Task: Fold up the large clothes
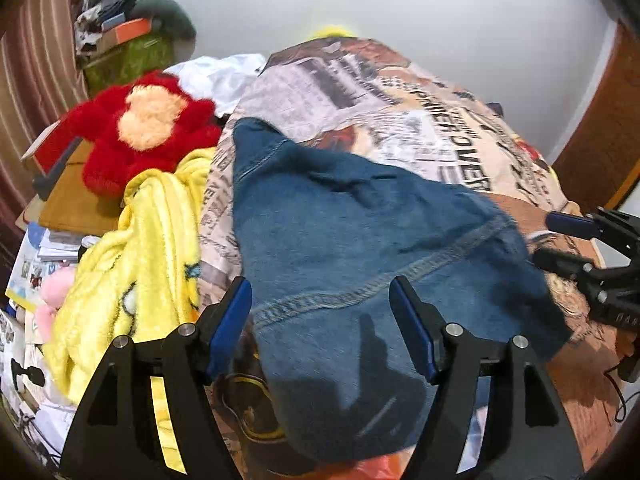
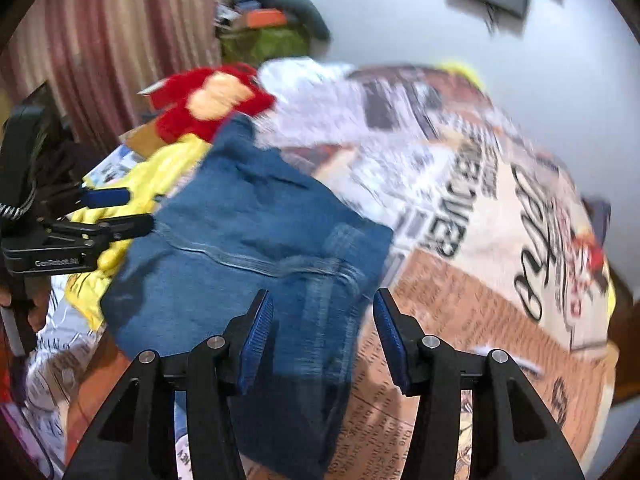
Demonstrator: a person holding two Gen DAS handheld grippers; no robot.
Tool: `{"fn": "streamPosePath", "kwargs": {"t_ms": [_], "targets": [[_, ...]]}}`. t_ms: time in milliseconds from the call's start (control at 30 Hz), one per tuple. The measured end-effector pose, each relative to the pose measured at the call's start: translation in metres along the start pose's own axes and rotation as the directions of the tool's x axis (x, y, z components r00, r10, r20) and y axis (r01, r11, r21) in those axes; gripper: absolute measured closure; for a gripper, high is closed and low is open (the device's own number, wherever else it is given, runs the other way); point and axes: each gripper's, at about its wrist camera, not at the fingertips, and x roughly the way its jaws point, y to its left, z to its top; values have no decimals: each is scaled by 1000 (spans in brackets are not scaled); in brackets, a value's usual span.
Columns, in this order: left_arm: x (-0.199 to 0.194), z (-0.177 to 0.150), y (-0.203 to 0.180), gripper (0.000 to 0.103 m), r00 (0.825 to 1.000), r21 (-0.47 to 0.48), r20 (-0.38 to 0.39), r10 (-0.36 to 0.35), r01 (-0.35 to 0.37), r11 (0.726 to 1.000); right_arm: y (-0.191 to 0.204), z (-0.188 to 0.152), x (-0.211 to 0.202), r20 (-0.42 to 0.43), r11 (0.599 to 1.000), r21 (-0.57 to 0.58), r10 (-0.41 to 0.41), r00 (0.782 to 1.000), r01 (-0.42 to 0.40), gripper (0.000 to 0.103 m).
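A pair of blue jeans lies folded over on a bed covered with a printed newspaper-pattern sheet. My left gripper is open, its blue pads spread just above the near part of the denim. My right gripper is open too, hovering over the jeans near their right edge; the right wrist view is motion-blurred. The right gripper also shows at the right edge of the left wrist view, beside the jeans. The left gripper shows at the left of the right wrist view. Neither holds cloth.
A yellow fleece blanket lies bunched left of the jeans, with a red plush toy behind it. White cloth, a cluttered pile and a striped curtain stand at the far left. A wooden door is at the right.
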Motion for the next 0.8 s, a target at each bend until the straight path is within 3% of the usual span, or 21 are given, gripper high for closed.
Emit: {"fn": "streamPosePath", "kwargs": {"t_ms": [67,100,300,400,567,800], "targets": [[0,-3,-10,32,1000,3,-2,-7,7,1000,9,-1,0,0,999,-8,39,999,-39,24],[1,-6,-14,32,1000,9,-7,-6,6,1000,11,-2,2,-4,998,-4,60,998,-60,22],[23,-35,-29,31,994,96,-69,81,-74,993,14,-21,26,-91,999,12,54,994,-53,22],[21,-44,-23,21,993,82,-47,107,-103,991,2,-36,43,-158,996,62,67,985,-58,22],[10,-56,-5,15,993,31,-51,109,-108,994,-28,-45,39,-178,974,203,133,975,-96,21],[-17,-64,-1,15,984,4,-47,174,-174,985,-45,-55,6,-140,966,249,102,985,-65,21]]}}
